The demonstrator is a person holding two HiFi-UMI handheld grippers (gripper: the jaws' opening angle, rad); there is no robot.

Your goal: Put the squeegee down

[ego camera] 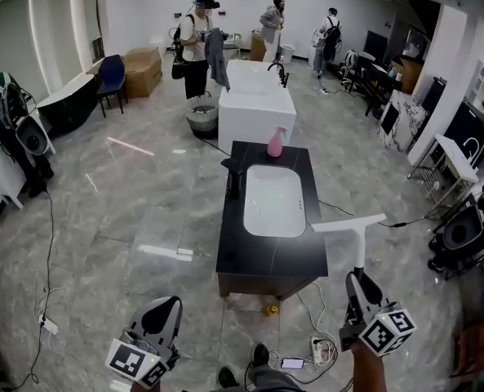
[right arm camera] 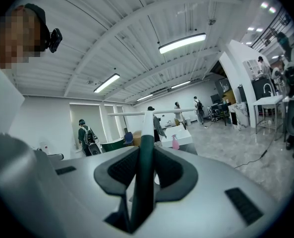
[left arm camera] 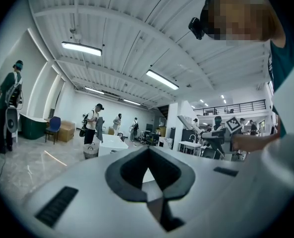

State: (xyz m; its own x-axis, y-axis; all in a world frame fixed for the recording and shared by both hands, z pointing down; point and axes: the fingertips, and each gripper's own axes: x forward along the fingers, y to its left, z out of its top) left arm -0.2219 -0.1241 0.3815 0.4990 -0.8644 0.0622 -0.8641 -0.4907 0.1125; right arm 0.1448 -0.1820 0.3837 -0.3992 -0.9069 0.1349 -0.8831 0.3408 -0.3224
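The right claw [ego camera: 357, 279] is clenched on the squeegee [ego camera: 352, 225], gripping it low on its dark green handle. In the right gripper view the handle stands squarely between the two pads [right arm camera: 118, 168] and runs straight out along the claw's line. Beyond the jaw tips it turns white and ends in the long pale blade, set crosswise well past the claw.

From the head view the squeegee is held in the air, off every surface. Its blade is just beside the near right corner of the black bench [ego camera: 262, 260], and the blade's left end shows against that edge. The bench carries a white basin [ego camera: 273, 201] and a pink spray bottle [ego camera: 276, 142] at its far end.

The left claw [ego camera: 165, 304] is low at the left, pinched together on nothing.
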